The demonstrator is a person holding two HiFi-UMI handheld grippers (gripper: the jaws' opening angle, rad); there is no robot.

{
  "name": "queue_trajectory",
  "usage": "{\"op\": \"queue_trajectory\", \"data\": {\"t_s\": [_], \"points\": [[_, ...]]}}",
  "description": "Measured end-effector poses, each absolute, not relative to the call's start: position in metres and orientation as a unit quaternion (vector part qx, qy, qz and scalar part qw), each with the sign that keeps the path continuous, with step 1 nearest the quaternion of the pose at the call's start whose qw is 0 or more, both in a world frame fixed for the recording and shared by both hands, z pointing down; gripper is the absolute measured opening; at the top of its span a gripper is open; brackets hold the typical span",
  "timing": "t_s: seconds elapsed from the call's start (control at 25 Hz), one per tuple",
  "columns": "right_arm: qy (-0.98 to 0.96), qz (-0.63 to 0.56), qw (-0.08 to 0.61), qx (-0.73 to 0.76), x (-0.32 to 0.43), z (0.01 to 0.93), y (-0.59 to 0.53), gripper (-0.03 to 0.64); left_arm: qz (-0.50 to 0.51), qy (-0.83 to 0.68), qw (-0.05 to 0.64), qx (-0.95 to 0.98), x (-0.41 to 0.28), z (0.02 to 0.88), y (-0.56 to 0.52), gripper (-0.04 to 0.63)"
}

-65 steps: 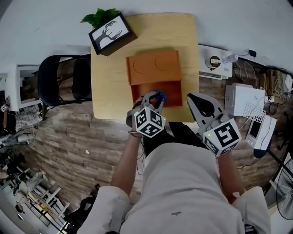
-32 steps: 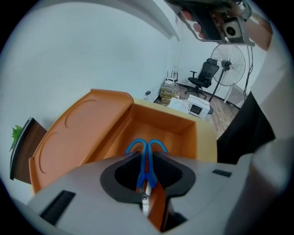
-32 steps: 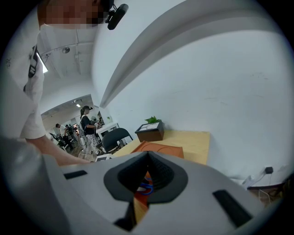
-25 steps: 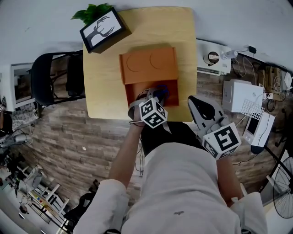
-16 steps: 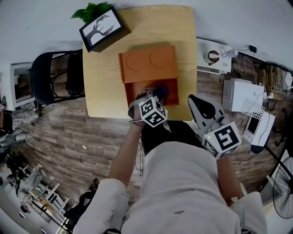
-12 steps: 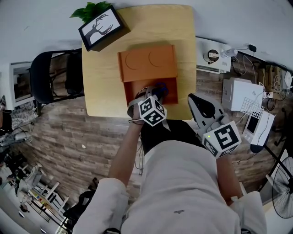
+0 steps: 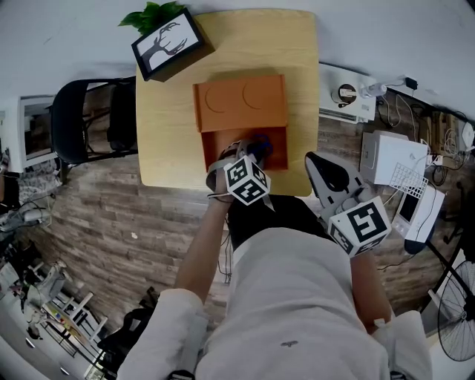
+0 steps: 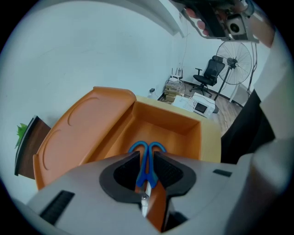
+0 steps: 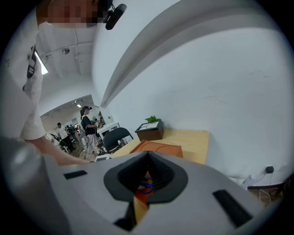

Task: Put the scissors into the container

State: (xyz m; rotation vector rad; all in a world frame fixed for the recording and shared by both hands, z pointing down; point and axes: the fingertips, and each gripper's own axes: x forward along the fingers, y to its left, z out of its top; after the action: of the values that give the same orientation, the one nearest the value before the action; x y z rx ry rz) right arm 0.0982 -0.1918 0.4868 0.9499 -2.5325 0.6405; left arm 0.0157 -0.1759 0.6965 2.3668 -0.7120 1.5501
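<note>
Light wooden table (image 7: 171,148) on a wood-plank floor (image 7: 111,215), white wall behind, and I'm looking steeply down on it. Orange container (image 7: 223,145) sits mid-table. Its lid (image 7: 241,104) lies open flat behind the tray, with two round reliefs moulded in it. My left gripper (image 7: 243,152) is over the tray's near side, jaws clamped on the scissors (image 8: 147,158). The pads squeeze the blue handles just below the loops. Loops point forward over the tray's inside, and the metal blade runs back toward the camera. Can't tell if the loops touch the tray bottom. My right gripper (image 7: 318,165) hangs beside the table's near right corner, jaws closed tip to tip with nothing held. Through the gap under its tips I only see the container and the blue loops well beyond. Readable graphics are few. Each gripper's cube (image 7: 246,180) carries black-and-white square markers. The black box (image 7: 169,46) at the table's far left corner shows a deer silhouette on white, with a green plant (image 7: 152,15) behind it. Black chair (image 7: 93,122) stands left of the table. White devices (image 7: 349,96) sit to the table's right, their labels too small to read. The left gripper view also catches a standing fan (image 8: 236,64).
</note>
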Motion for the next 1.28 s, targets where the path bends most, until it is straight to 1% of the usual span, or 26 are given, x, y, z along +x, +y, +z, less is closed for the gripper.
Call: {"op": "queue_trajectory", "data": {"t_s": [0.28,0.56,0.8,1.0,1.28], "points": [[-0.901,0.223,0.179,0.325,0.094,0.484,-0.191,-0.002,0.509,-0.271,0.104,0.81,0.013,0.668,-0.179,0.092],[-0.902,0.224,0.171,0.326,0.086,0.48,-0.185,-0.002,0.466,-0.308,0.111,0.822,0.008,0.625,-0.17,0.084],[-0.899,0.225,0.167,0.335,0.073,0.478,-0.174,-0.002,0.451,-0.312,0.093,0.831,-0.003,0.599,-0.155,0.077],[-0.895,0.22,0.168,0.349,0.055,0.473,-0.154,-0.002,0.421,-0.325,0.092,0.842,-0.019,0.578,-0.137,0.077],[-0.89,0.195,0.158,0.381,0.026,0.443,-0.112,-0.002,0.367,-0.342,0.086,0.861,-0.05,0.533,-0.098,0.055]]}}
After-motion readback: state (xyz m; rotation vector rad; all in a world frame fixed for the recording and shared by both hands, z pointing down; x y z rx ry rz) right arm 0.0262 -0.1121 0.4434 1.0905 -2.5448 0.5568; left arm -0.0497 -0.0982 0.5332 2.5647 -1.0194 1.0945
